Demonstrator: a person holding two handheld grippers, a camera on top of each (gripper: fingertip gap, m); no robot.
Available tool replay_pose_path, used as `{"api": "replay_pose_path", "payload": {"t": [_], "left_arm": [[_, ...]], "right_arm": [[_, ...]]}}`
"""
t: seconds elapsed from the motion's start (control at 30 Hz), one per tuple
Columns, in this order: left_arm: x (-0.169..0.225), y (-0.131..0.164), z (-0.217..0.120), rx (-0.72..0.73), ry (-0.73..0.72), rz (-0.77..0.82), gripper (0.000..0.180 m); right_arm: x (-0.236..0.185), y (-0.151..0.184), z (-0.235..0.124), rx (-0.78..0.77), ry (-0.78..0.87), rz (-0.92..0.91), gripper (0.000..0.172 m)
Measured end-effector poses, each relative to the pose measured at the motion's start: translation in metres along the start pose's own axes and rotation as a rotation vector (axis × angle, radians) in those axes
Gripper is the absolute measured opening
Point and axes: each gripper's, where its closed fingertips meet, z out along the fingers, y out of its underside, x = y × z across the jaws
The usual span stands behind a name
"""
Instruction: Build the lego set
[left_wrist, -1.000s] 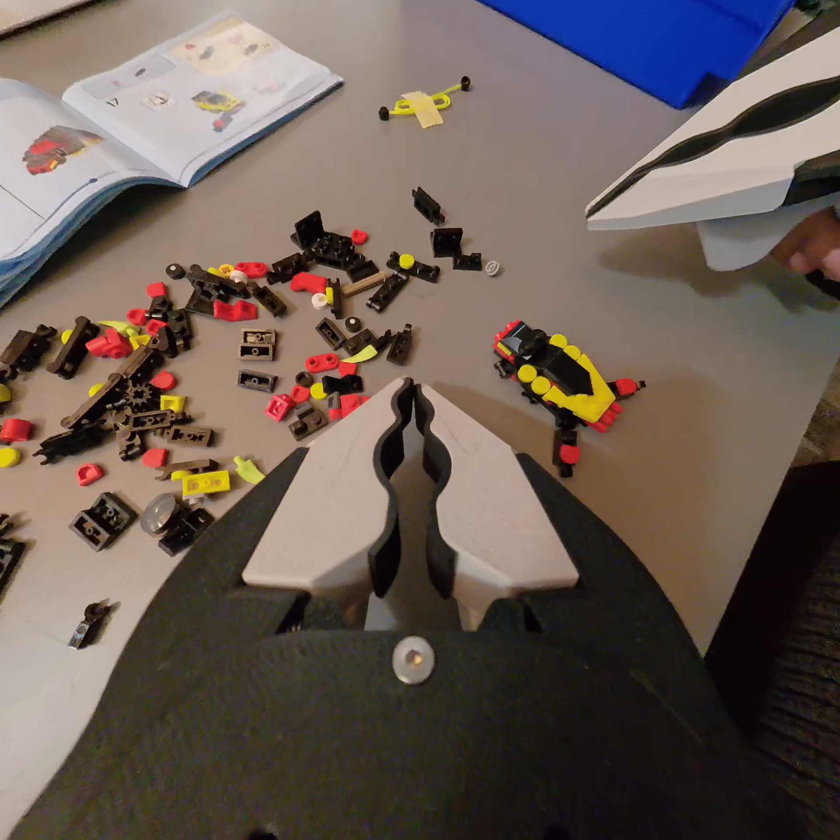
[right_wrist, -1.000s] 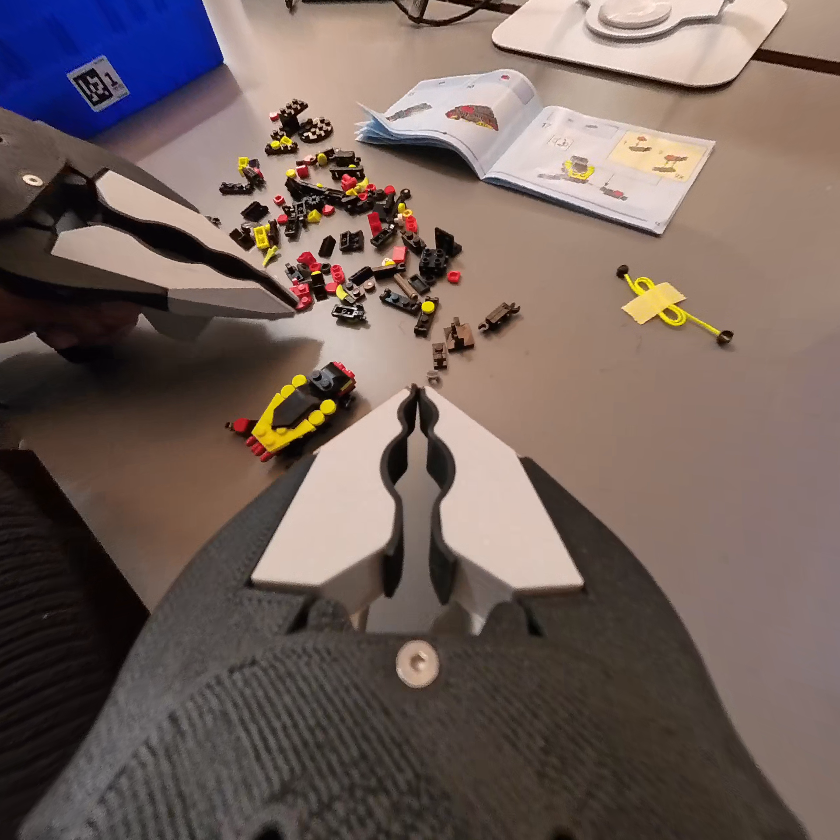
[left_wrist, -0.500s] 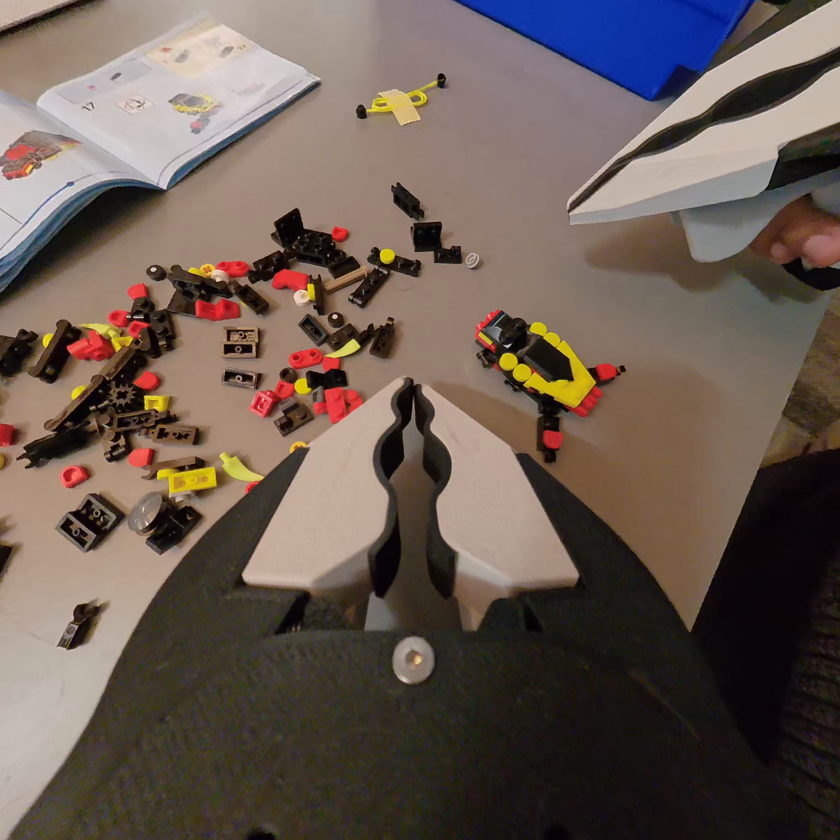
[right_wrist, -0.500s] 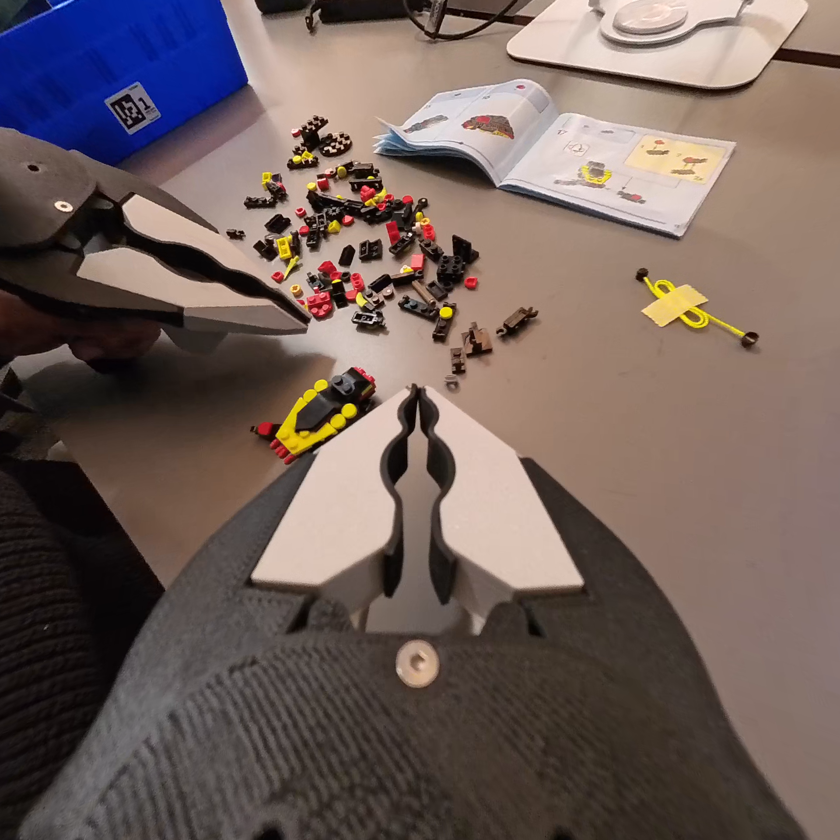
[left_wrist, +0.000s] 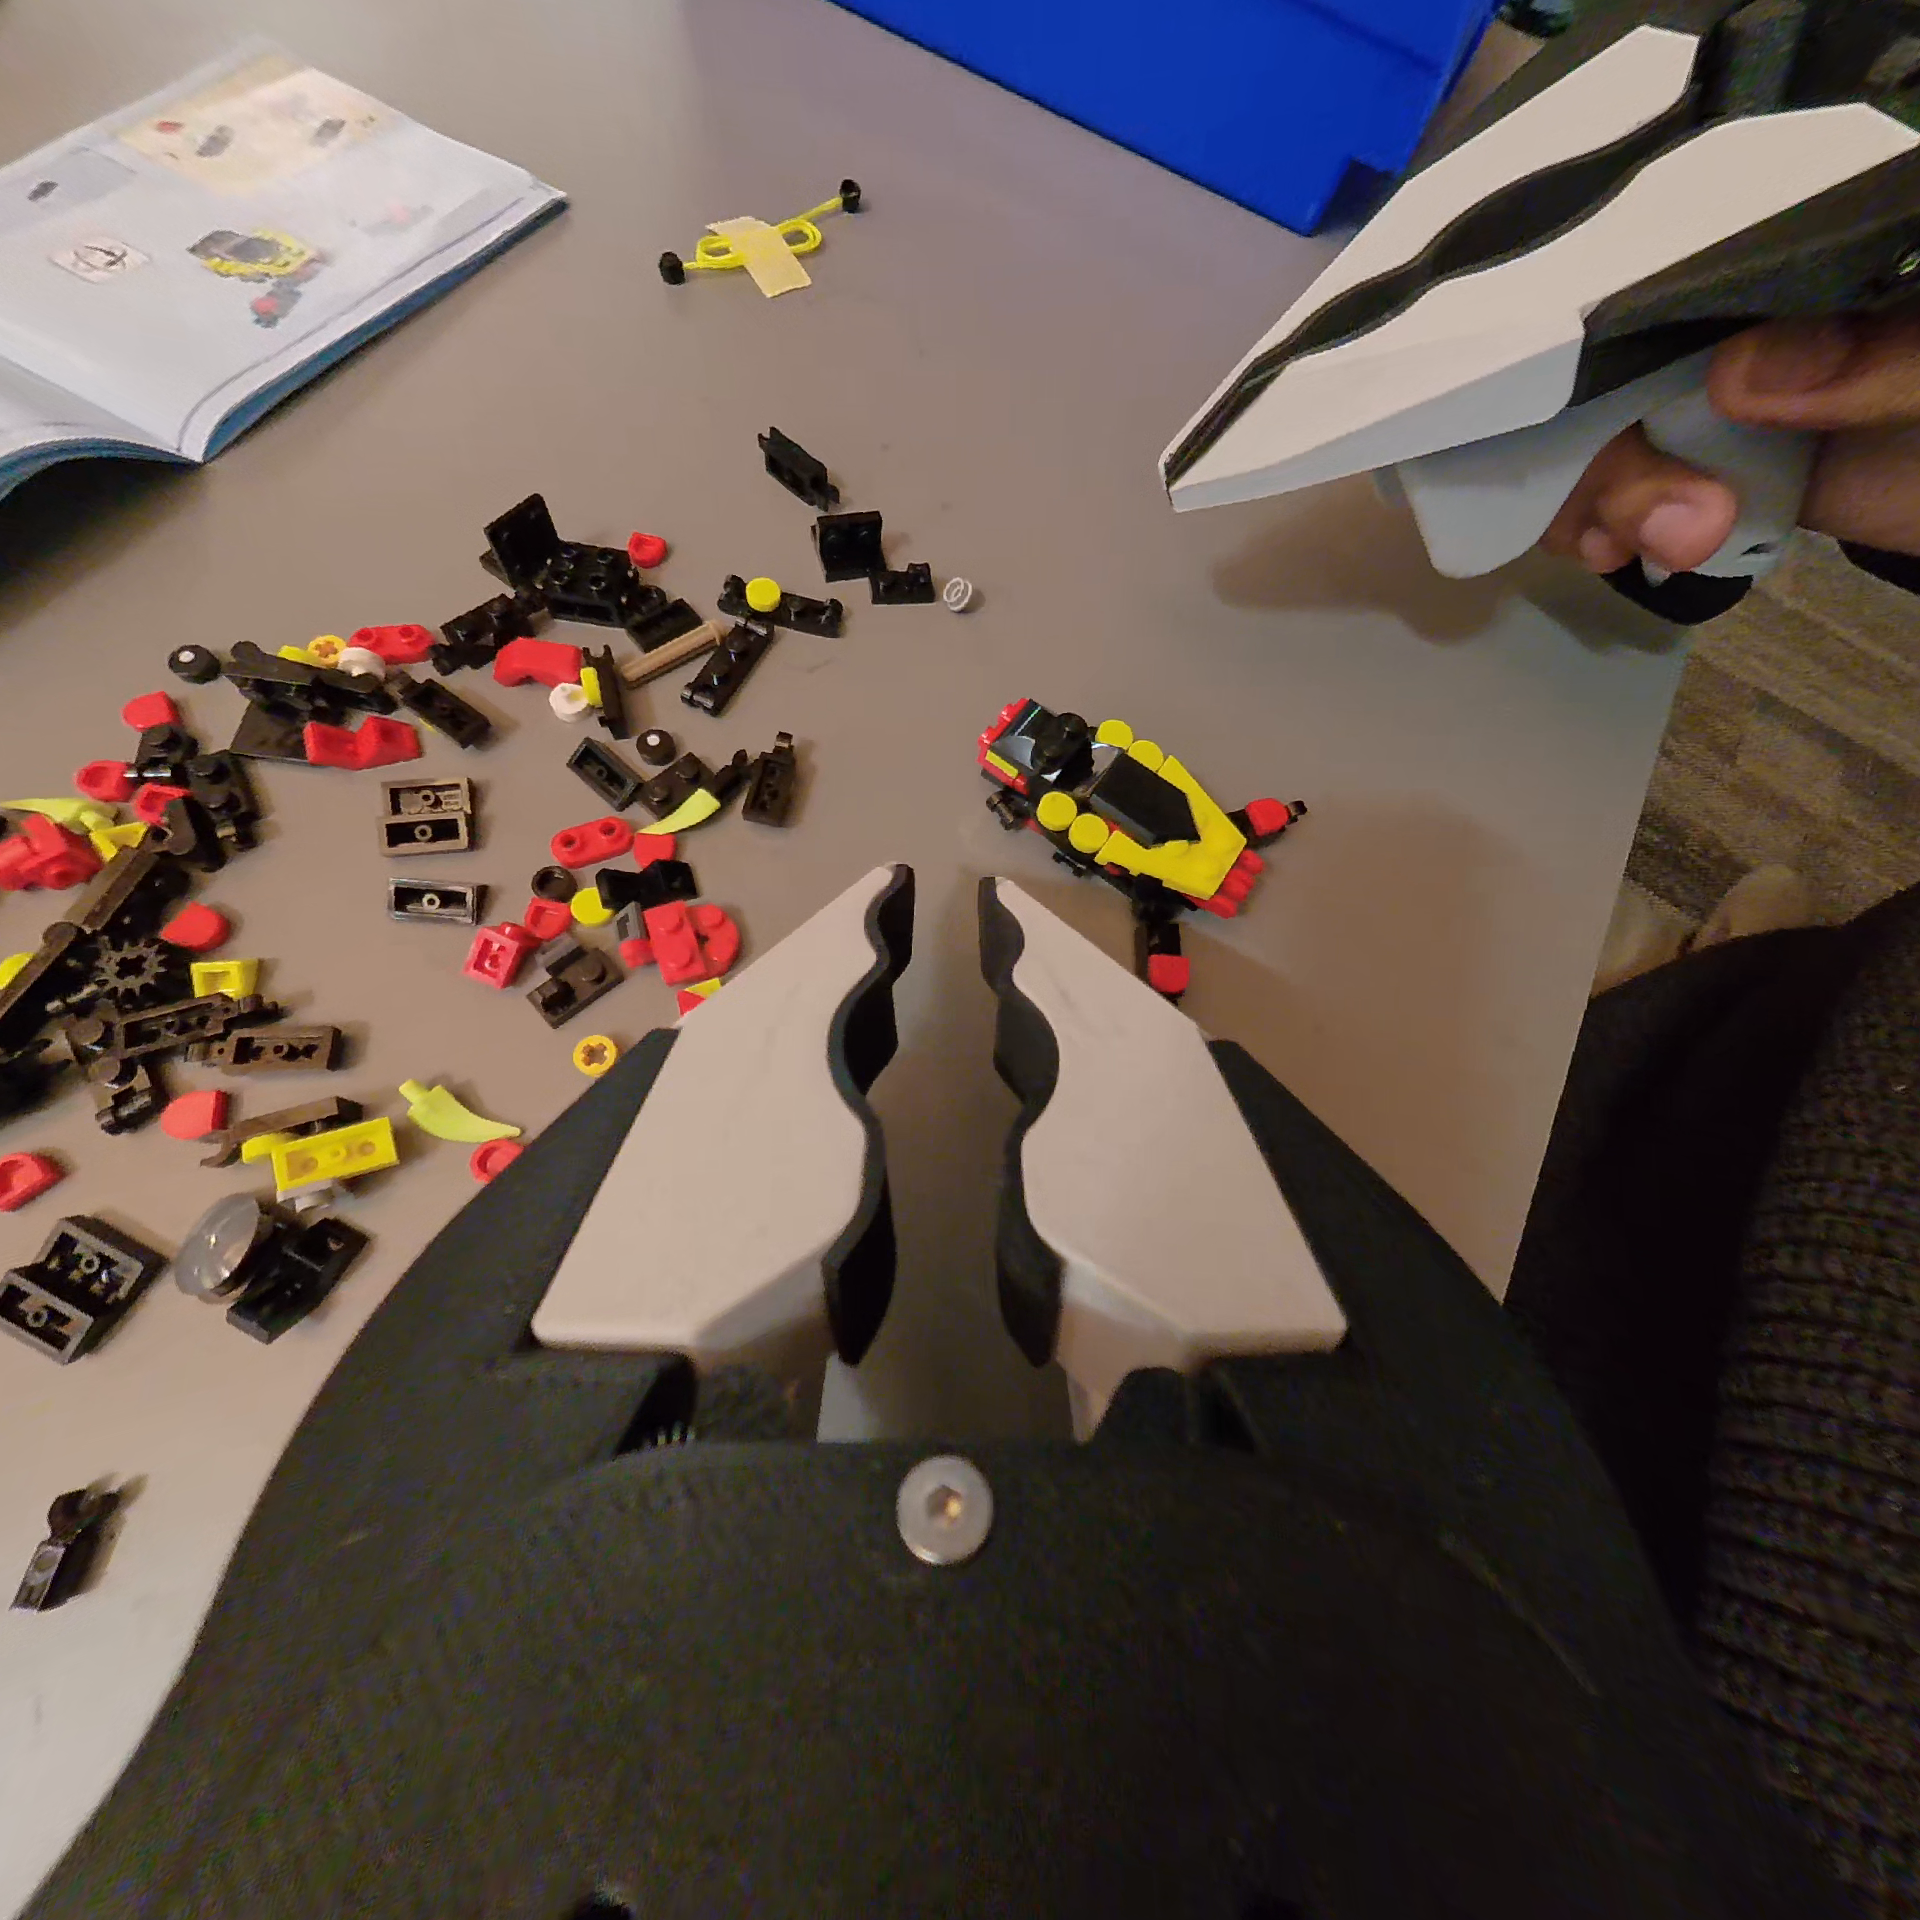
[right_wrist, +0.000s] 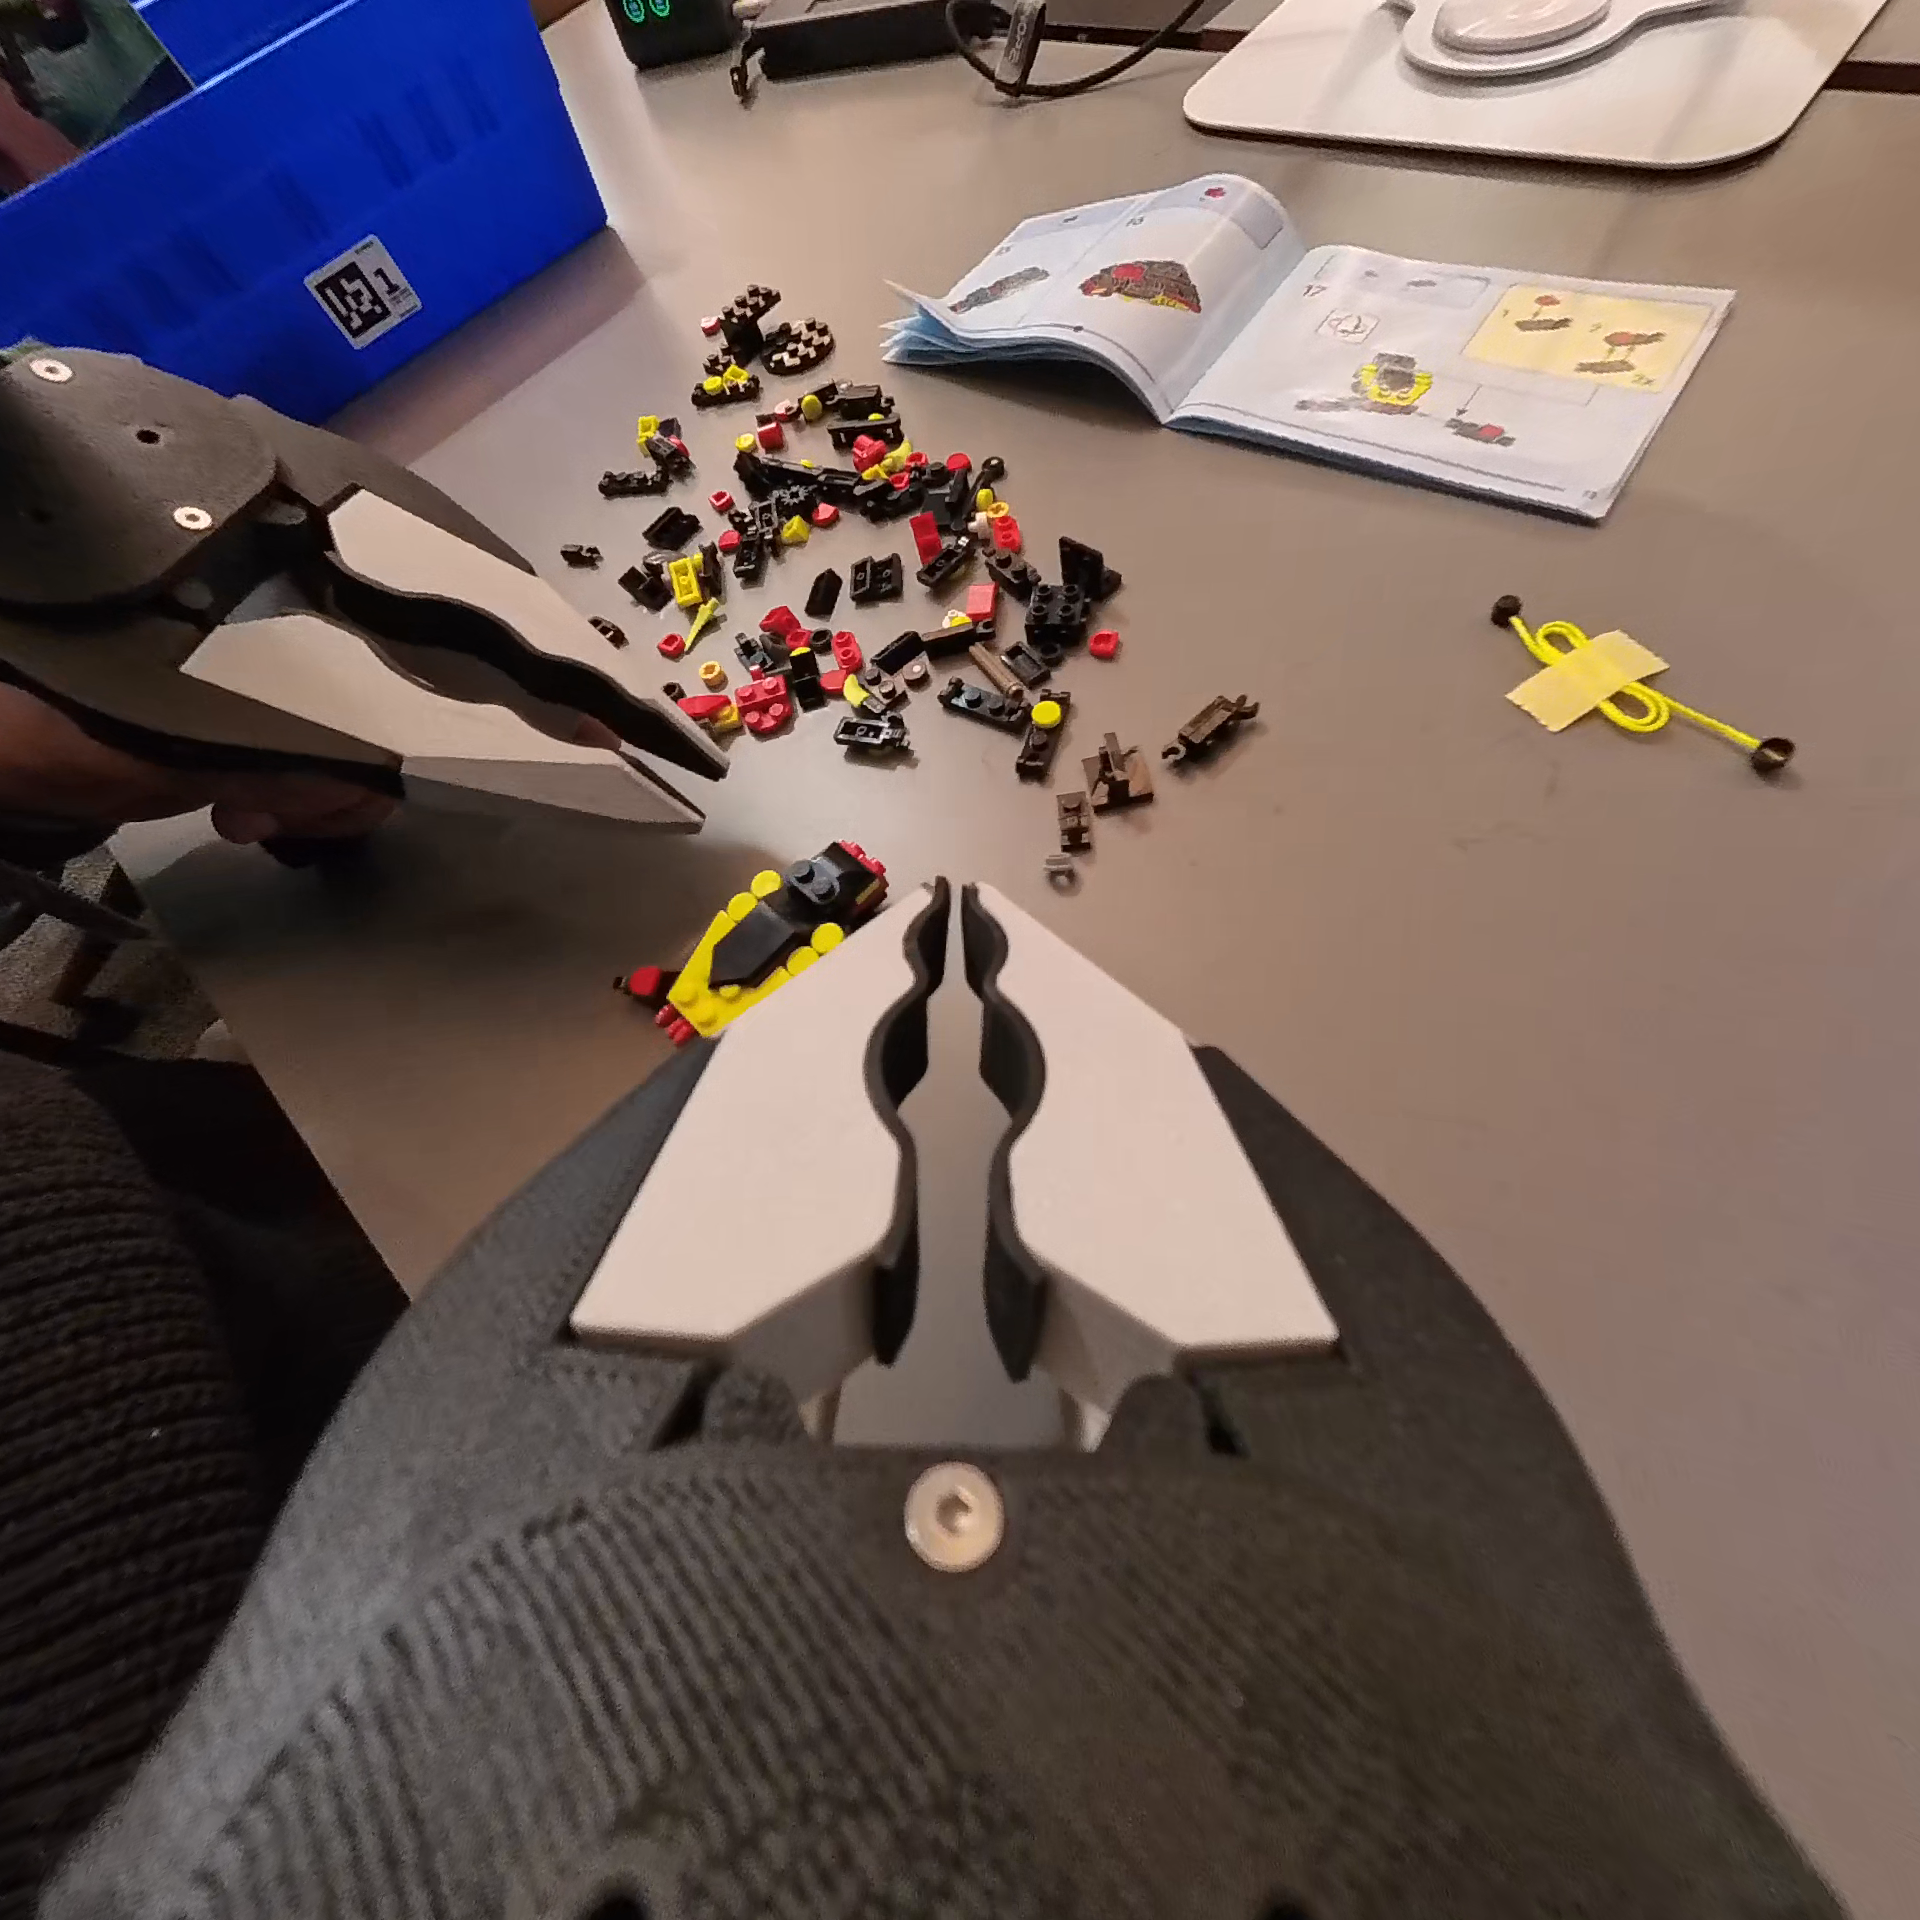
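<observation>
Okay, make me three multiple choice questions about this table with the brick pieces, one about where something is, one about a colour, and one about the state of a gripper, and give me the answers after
1. Where does the small built model lie?
A. On top of the booklet
B. Inside the blue bin
C. On the table, apart from the loose pile, just ahead of both grippers

2. What colour is the string under the piece of tape?
A. Yellow
B. Blue
C. White

3. How do the fingers of the left gripper stand?
A. Pressed on a red brick
B. Slightly parted, with nothing between them
C. Gripping the booklet

Answers:
1. C: the model sits alone on the table, to the right of the loose bricks.
2. A: the looped string is bright yellow with dark ends.
3. B: bare table shows through the gap between its tips.
</observation>
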Motion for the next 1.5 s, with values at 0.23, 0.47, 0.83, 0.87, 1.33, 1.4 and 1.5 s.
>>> {"api": "replay_pose_path", "payload": {"t": [0.23, 0.47, 0.83, 0.87, 1.33, 1.4, 1.5], "left_arm": [[-0.001, -0.001, -0.001, 0.007, 0.005, -0.015, 0.009], [-0.001, -0.001, -0.001, 0.007, 0.009, -0.019, 0.009], [0.004, 0.004, 0.004, -0.038, -0.025, 0.065, 0.012], [0.004, 0.005, 0.005, -0.043, -0.026, 0.068, 0.012], [-0.006, 0.010, 0.009, -0.084, 0.032, -0.100, 0.017], [-0.007, 0.010, 0.009, -0.085, 0.035, -0.111, 0.017], [-0.006, 0.011, 0.010, -0.093, 0.039, -0.109, 0.017]], "right_arm": [[-0.004, 0.000, 0.000, -0.005, -0.028, 0.007, 0.005], [-0.014, 0.002, -0.001, -0.013, -0.111, 0.017, 0.018], [-0.016, 0.005, 0.001, -0.027, -0.156, 0.050, 0.021], [-0.015, 0.005, 0.001, -0.029, -0.155, 0.053, 0.021], [-0.004, 0.006, 0.005, -0.036, -0.177, 0.134, 0.024], [-0.009, 0.007, 0.004, -0.046, -0.217, 0.141, 0.017], [-0.020, 0.009, 0.003, -0.068, -0.284, 0.160, 0.006]]}}
